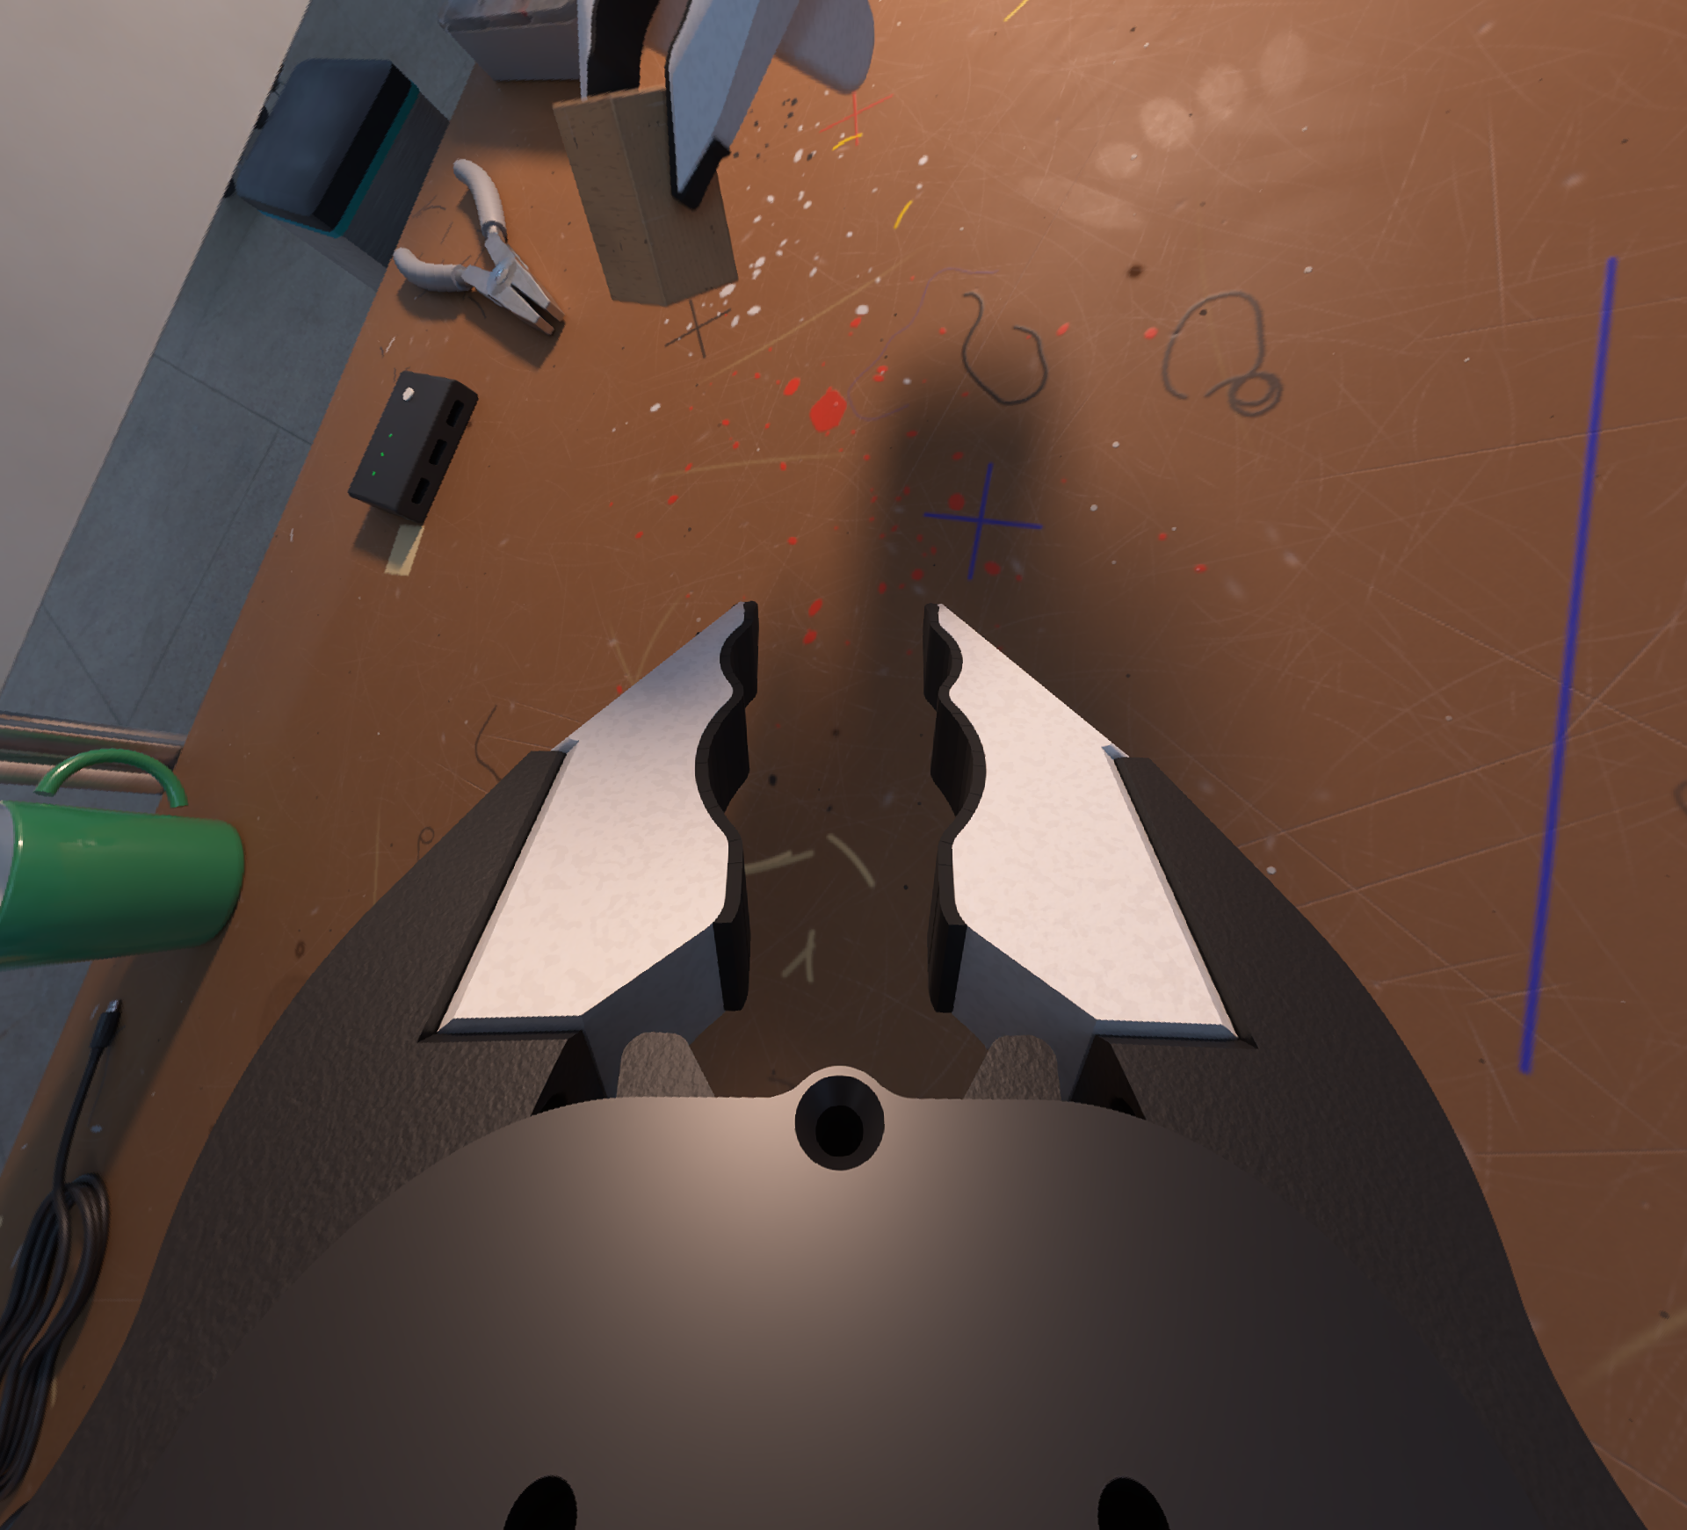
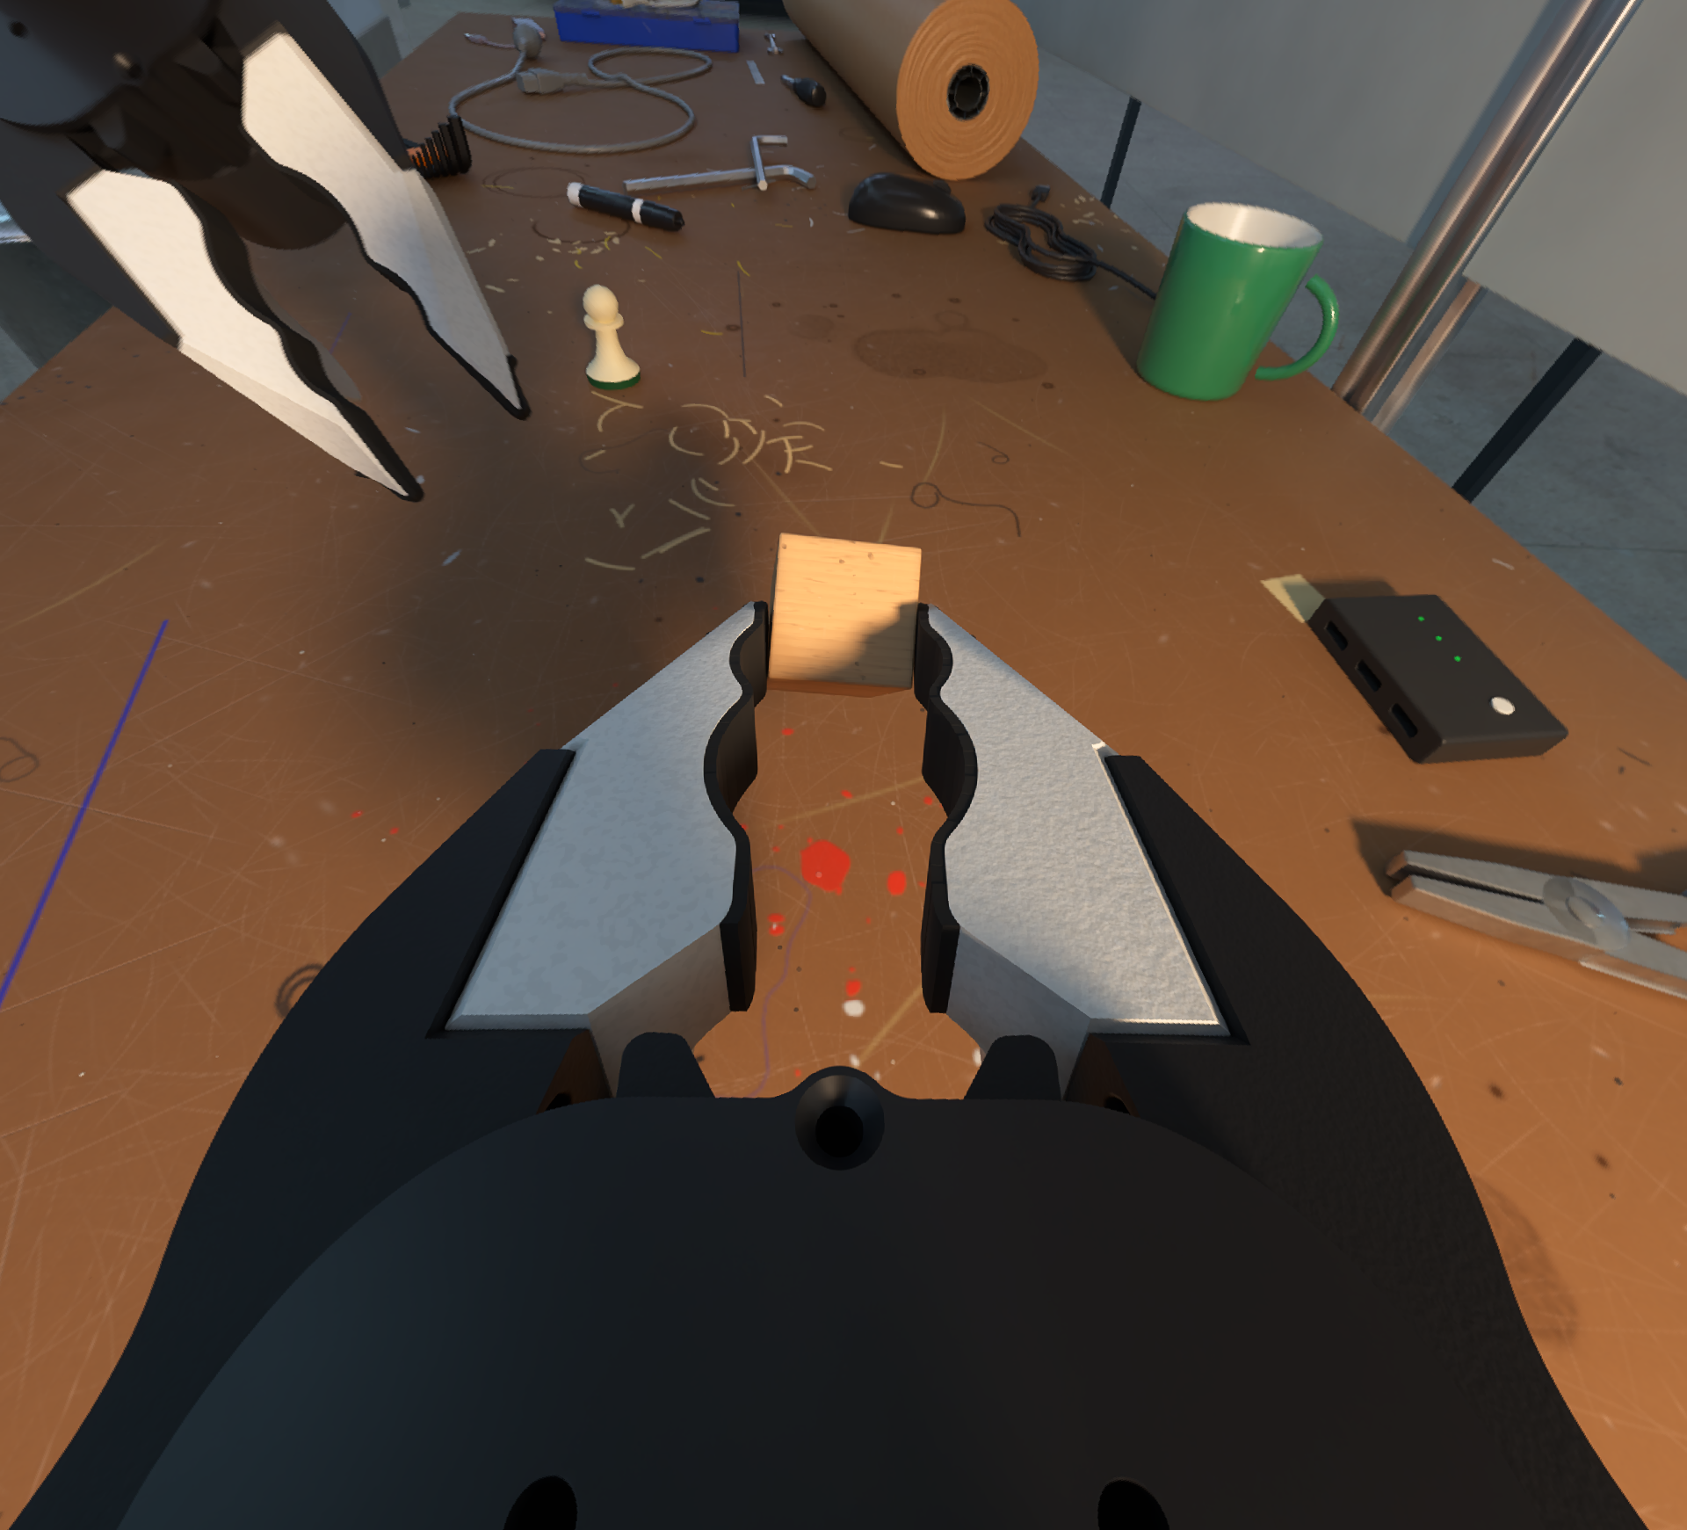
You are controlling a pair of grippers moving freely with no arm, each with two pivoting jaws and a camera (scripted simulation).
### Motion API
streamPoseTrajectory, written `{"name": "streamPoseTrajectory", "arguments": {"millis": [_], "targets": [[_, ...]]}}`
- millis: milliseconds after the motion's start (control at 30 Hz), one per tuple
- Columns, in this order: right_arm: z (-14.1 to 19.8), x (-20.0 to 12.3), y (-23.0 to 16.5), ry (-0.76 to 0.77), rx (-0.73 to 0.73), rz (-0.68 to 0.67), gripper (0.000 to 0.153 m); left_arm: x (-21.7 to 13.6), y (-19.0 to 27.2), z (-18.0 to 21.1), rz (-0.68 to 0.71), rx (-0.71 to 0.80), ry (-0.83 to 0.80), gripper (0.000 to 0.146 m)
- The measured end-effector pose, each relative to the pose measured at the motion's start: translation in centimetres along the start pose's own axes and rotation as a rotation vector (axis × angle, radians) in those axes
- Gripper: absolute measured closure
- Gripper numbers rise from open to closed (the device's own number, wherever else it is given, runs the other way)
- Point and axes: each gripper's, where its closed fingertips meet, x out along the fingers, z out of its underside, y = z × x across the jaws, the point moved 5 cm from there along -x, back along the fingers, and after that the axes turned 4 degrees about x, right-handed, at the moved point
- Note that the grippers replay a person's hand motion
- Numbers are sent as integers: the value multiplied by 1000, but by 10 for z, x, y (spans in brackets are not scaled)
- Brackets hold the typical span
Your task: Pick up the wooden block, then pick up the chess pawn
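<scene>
one wooden block (image 2: 844, 619), one chess pawn (image 2: 607, 340)

On the worktop (image 2: 1187, 1121), the pawn (image 2: 607, 340) stands beyond the block (image 2: 844, 619), with the mug (image 2: 1228, 304) farther right.

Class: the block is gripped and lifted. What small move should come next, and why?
Probably bring the open left gripper toward the chess pawn. The right gripper already holds the wooden block clear of the table, while the pawn stands upright, untouched, just beyond the left fingertips.
</scene>
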Motion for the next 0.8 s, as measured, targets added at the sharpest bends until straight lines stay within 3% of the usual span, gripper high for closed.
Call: {"name": "streamPoseTrajectory", "arguments": {"millis": [200, 433, 500, 600, 800], "targets": [[-6, -6, -2, -30, -57, 24, 121, 0, -2, 0, -6, 9, 13, 110], [10, -8, 7, -309, -184, 179, 121, -14, -6, 2, -18, 85, 61, 107], [17, -7, 8, -387, -202, 196, 121, -29, -15, 13, 10, 160, 70, 105], [31, -6, 11, -499, -245, 224, 121, -65, -44, 34, -56, 188, 58, 105], [49, -3, 13, -570, -238, 234, 121, -130, -98, 109, -182, 7, -193, 104]]}}
